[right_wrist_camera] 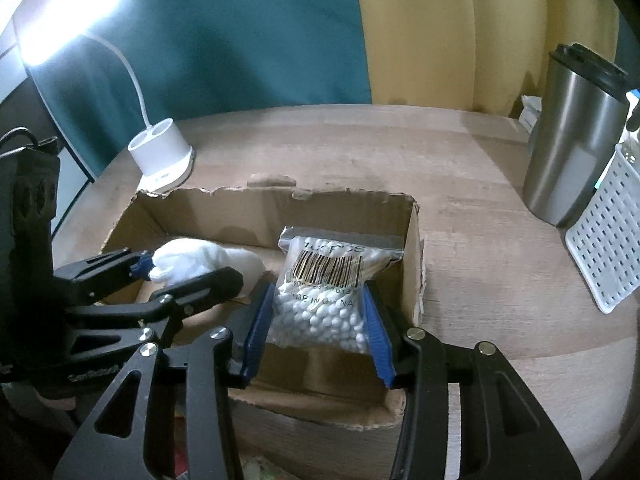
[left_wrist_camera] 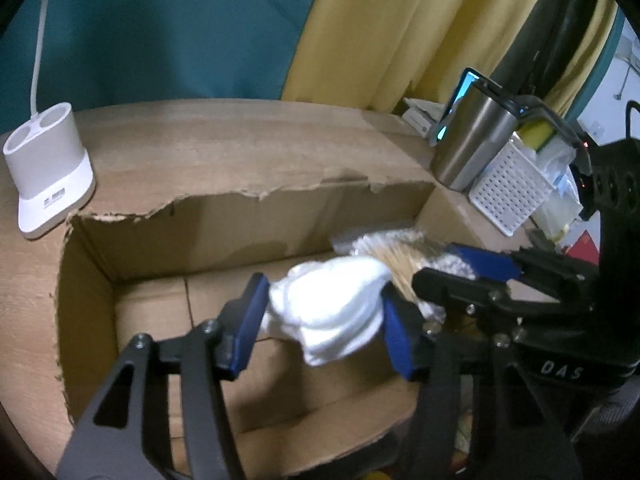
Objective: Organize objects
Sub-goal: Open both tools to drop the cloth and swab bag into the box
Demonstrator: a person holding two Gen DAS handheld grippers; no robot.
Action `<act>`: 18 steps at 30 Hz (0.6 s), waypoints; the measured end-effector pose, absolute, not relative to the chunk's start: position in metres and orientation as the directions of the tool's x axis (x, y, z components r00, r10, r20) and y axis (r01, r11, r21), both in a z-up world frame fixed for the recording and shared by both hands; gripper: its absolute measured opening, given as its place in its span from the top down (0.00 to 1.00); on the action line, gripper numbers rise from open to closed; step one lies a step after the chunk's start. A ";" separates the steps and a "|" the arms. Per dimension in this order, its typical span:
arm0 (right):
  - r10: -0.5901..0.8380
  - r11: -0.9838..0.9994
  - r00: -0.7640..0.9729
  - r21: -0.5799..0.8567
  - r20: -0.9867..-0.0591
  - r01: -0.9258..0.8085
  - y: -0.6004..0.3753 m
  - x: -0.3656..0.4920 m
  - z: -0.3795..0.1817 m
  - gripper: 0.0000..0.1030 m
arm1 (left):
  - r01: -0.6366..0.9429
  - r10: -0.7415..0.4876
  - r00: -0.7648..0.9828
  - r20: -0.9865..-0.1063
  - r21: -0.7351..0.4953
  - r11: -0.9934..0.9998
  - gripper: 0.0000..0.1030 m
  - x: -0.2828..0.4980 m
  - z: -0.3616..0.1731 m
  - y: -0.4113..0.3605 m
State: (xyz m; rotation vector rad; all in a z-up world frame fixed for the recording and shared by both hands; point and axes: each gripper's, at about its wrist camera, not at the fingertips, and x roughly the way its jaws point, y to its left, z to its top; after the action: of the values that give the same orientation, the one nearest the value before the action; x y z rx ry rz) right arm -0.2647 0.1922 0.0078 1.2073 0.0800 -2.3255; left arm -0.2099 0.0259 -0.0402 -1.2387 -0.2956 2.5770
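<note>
Left wrist view shows the left gripper pinching a soft white cloth, bunched up like a little pillow, over the open cardboard box. Right wrist view shows the right gripper squeezing a clear zip bag of cotton swabs over the right end of the same box. Both tongs are closed on their things, and both things hang above the box floor, side by side.

I think the step in hand is putting the two things into the box. Next, each gripper should go down a bit and open up, so the cloth and the bag drop inside and do not bump each other.

The box is rough brown card with a torn, jagged top edge. The bag is shiny and crinkly, full of tiny white tips, with a black barcode on it. The wooden table is smooth and pale. Nearby stand a shiny metal tumbler with a dark lid, a white plastic basket full of small holes, and a round white lamp base.
</note>
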 end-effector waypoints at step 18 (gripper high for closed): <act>-0.409 -0.873 -0.504 0.166 -0.761 0.459 0.199 -0.239 0.027 0.35 | -0.131 0.320 -0.641 -0.697 -0.311 -0.941 0.24 -0.174 -0.012 0.006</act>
State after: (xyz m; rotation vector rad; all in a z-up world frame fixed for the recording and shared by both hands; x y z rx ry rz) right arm -0.2388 0.1991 0.0269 1.1715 0.0786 -2.3590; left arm -0.1743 0.0062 -0.0117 -1.1783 -0.3401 2.6168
